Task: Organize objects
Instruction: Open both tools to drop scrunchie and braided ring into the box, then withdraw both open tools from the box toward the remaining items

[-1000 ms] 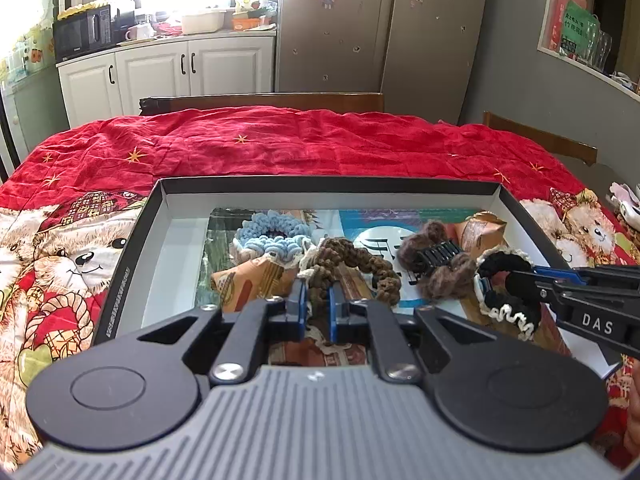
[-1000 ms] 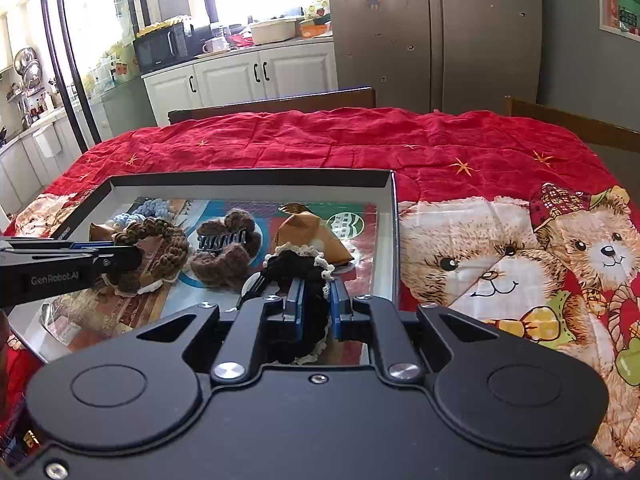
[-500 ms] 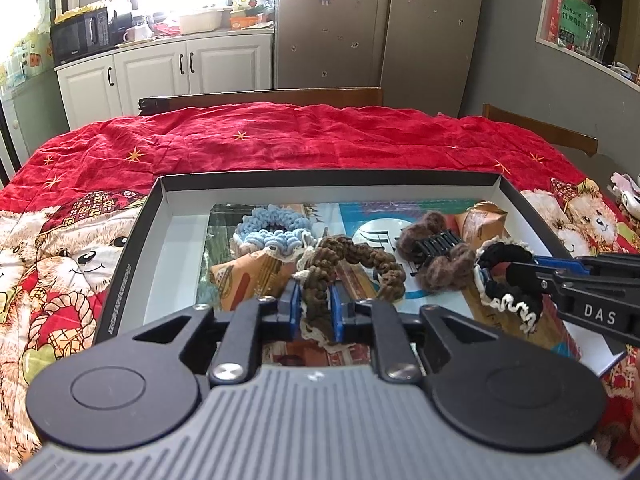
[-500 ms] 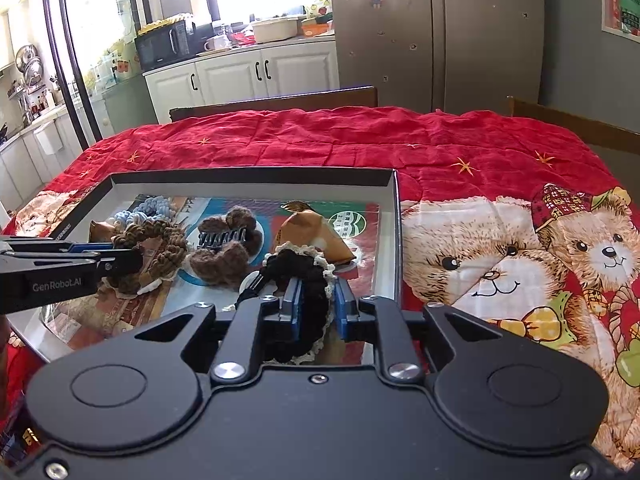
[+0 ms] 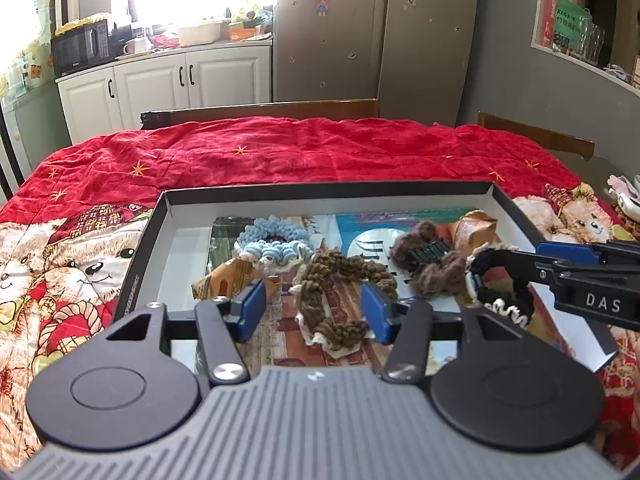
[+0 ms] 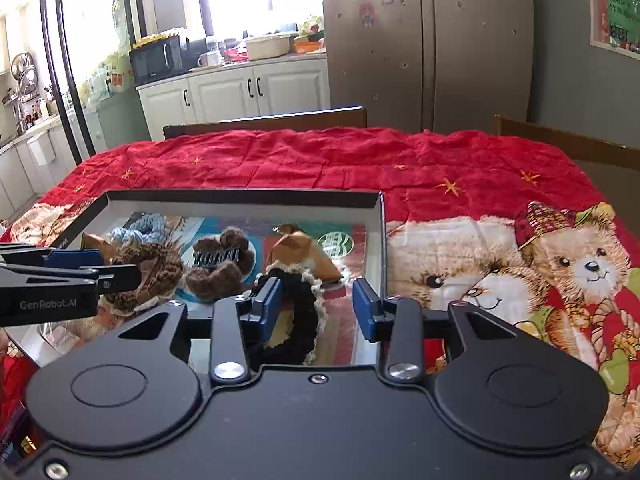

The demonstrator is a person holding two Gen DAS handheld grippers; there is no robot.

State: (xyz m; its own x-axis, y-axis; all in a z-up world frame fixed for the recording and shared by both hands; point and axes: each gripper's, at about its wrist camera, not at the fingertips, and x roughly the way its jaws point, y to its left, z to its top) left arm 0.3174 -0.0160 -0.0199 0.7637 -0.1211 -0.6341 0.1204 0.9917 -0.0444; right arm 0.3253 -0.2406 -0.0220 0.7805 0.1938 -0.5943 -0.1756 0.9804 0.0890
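A shallow black box [image 5: 320,190] lies on the red bedspread and holds hair accessories. My left gripper [image 5: 314,311] is low over the box's near edge. Its jaws are opening, and the brown braided scrunchie [image 5: 340,280] lies loose between the blue pads, apart from both. To its right, my right gripper [image 6: 318,306] is opening too. The black scrunchie with white lace [image 6: 298,320] rests in the box between its pads and leans toward the left one. A light blue scrunchie [image 5: 272,240], a brown fuzzy claw clip [image 5: 428,260] and two tan bows [image 5: 476,232] also lie inside.
The bear-print red bedspread [image 6: 500,272] spreads around the box on every side. Wooden chair backs [image 5: 260,110] stand past the far edge, with white kitchen cabinets [image 5: 192,80] and a grey refrigerator [image 5: 380,40] behind them.
Both grippers were shut on their scrunchies a second ago and have spread their jaws. The brown and black scrunchies now lie loose in the box. Neither hand has shifted noticeably.
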